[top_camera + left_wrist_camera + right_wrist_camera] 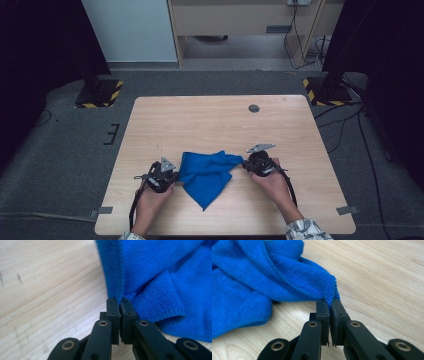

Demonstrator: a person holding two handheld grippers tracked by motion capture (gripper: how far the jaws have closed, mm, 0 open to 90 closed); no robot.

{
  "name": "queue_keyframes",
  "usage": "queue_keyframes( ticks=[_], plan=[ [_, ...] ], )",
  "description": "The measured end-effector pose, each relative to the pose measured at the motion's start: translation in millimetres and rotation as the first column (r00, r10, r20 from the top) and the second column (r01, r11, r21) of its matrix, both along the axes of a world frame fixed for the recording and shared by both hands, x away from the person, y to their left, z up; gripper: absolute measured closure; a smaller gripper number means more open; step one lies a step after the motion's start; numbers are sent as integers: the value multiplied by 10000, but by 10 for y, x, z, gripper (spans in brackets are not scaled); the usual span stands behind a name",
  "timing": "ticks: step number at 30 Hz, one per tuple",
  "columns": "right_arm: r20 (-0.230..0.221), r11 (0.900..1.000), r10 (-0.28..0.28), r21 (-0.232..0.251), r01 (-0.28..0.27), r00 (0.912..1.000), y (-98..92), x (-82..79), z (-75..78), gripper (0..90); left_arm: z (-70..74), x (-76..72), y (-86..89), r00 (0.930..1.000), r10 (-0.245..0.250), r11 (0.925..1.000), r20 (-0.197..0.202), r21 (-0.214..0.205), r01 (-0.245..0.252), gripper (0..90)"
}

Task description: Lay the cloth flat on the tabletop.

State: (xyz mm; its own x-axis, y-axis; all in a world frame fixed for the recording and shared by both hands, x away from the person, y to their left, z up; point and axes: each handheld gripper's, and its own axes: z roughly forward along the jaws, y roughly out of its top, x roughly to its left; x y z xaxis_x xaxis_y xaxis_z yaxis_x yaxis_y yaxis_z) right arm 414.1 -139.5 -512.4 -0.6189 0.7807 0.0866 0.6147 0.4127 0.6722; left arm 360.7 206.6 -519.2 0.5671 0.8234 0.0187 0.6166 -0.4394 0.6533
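Observation:
A blue terry cloth lies rumpled on the wooden table, near its front edge, with one corner pointing toward the person. My left gripper holds the cloth's left edge. In the left gripper view its jaws are shut on a pinch of the blue cloth at the left gripper's tips. My right gripper holds the cloth's right corner. In the right gripper view the right gripper's tips are shut on the hem of the cloth. Both grippers sit low, close to the tabletop.
A small round grommet sits in the table near its far edge. Stand bases with yellow and black stripes rest on the carpet beyond the table's far corners. Cables run across the floor at the right.

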Motion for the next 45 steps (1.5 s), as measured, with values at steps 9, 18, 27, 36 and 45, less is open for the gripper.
queue_keyframes(
  ticks=[9,18,27,36,45],
  plan=[
    [565,9988,126,458,-152,9983,-61,-61,51,515,-5,-1,-19,10000,-19,10000,84,-5,19,854],
    [1178,9980,218,561,-286,9928,-190,-212,69,438,-4,-7,-56,9999,-66,9999,122,79,65,849],
    [1520,9955,578,650,-684,9867,-186,-364,-15,439,-4,2,-48,10000,-37,10000,91,42,37,841],
    [1648,9966,821,-183,-802,9829,-45,-342,-132,546,-9,15,-30,10000,30,10000,59,-65,-30,842],
    [1732,9950,974,55,-999,9801,-133,-332,-35,881,-45,97,-99,9995,232,9986,203,-482,-222,842]
  ],
)
